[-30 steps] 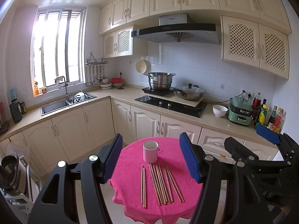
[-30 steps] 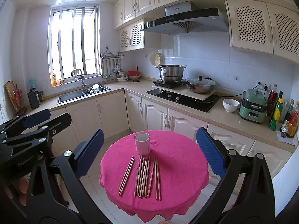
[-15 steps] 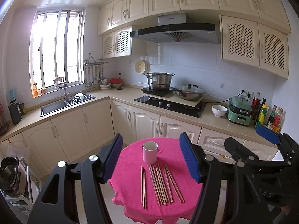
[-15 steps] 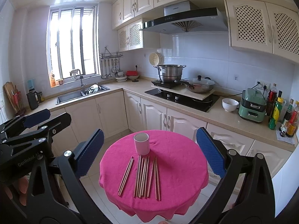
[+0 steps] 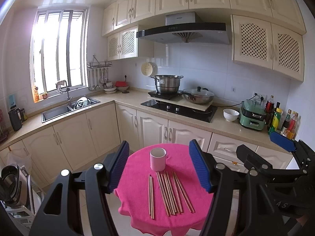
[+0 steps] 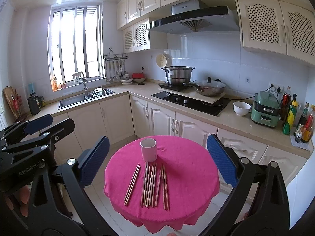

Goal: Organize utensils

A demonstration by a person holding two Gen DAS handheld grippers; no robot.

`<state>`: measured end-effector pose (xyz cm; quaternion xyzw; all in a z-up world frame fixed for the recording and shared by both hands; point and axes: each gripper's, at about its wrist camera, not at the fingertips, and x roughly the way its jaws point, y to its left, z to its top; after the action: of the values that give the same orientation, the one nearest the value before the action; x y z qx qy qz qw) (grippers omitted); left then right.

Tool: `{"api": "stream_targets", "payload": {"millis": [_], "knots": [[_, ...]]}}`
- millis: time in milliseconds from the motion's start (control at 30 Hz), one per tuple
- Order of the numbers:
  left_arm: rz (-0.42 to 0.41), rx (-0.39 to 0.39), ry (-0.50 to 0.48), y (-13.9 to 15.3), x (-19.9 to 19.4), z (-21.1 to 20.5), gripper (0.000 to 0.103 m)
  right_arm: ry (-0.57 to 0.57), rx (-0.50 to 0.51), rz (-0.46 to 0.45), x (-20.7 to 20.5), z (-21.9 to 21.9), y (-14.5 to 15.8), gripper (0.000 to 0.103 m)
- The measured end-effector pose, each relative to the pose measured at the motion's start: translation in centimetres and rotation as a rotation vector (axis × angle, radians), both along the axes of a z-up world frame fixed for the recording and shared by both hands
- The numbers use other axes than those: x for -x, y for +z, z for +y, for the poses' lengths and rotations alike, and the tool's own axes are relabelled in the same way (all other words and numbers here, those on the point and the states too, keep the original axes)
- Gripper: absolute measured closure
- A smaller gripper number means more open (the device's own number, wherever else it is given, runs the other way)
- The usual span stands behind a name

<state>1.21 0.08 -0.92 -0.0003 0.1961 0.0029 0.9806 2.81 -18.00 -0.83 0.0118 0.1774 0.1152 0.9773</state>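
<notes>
Several wooden chopsticks (image 5: pixel 169 192) lie side by side on a round table under a pink cloth (image 5: pixel 137 206). One pair (image 5: pixel 151 196) lies apart to the left. An empty pale pink cup (image 5: pixel 157 159) stands upright behind them. My left gripper (image 5: pixel 159 167) is open and empty, held high above and short of the table. My right gripper (image 6: pixel 157 163) is open and empty too, at a similar height. The same chopsticks (image 6: pixel 151 184), cup (image 6: pixel 148 149) and cloth (image 6: pixel 189 186) show in the right wrist view.
Kitchen cabinets and a counter wrap behind the table, with a sink (image 5: pixel 67 109), a hob with a steel pot (image 5: pixel 167 83) and a lidded pan (image 5: pixel 197 96), a white bowl (image 5: pixel 230 114), a green appliance (image 5: pixel 253 117) and bottles (image 5: pixel 275 118). White tiled floor surrounds the table.
Both views have drifted very slightly; the table and cup sit a touch higher and left in frame. Both grippers stay open and the chopsticks have not moved.
</notes>
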Motion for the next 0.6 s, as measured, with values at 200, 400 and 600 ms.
{"api": "stream_targets", "payload": {"millis": [200, 400, 600], "knots": [[0.005, 0.001, -0.005, 0.1, -0.14, 0.11, 0.04, -0.005, -0.001, 0.006, -0.03, -0.03, 0.12, 0.006], [0.007, 0.001, -0.008, 0.17, -0.34, 0.06, 0.04, -0.007, -0.001, 0.013, -0.11, 0.26, 0.28, 0.006], [0.01, 0.003, -0.014, 0.08, -0.41, 0.27, 0.04, -0.008, -0.002, 0.013, -0.02, 0.25, 0.25, 0.006]]}}
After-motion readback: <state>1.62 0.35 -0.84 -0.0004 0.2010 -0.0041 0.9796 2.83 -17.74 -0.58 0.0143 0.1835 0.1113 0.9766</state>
